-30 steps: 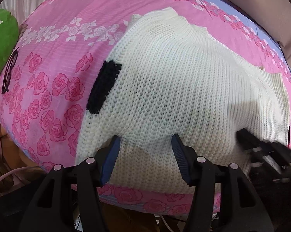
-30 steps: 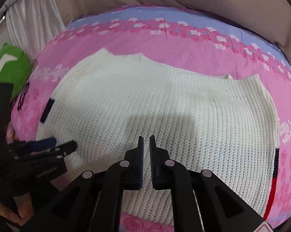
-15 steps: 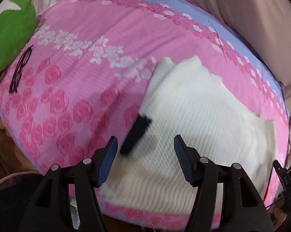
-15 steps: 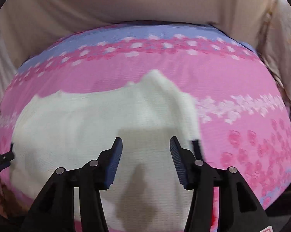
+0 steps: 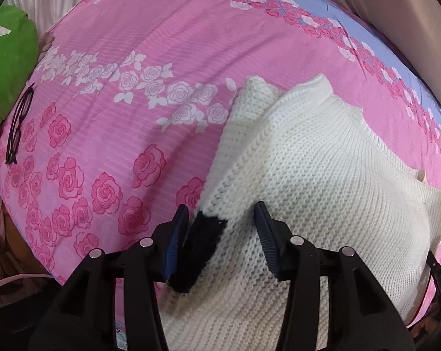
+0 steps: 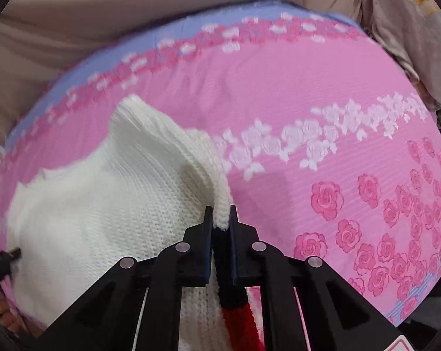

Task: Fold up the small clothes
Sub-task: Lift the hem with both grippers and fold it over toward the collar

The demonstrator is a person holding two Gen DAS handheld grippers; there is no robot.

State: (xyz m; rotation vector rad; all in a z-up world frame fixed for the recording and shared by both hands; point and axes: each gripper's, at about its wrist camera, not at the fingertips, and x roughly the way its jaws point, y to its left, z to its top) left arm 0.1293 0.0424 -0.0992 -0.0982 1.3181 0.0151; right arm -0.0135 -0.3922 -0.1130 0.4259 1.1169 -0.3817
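Lying on a bed covered with a pink rose-print bedspread (image 5: pixel 109 134), the white knit sweater (image 5: pixel 323 181) is partly gathered, one edge raised into a ridge. The right gripper (image 6: pixel 221 213) has its jaws closing, and they already pinch a fold of the sweater's edge where white knit meets a black and red trim (image 6: pixel 235 307). The left gripper (image 5: pixel 220 216) has its jaws closing too, standing astride the sweater's other edge beside a black knitted patch (image 5: pixel 203 245); its pads do not yet press the fabric.

The sweater looks soft, thick and floppy, light enough to lift by a pinch, yet loose-knit, so it will likely stretch and sag between two holds. Ribbed edges and trim seem the firmest places to grip; a hold on a single loose layer could pull the knit out of shape. A pair of glasses (image 5: pixel 18 128) lies near the bed's far-left edge, well apart from the sweater, beside a green cushion (image 5: pixel 6 67).
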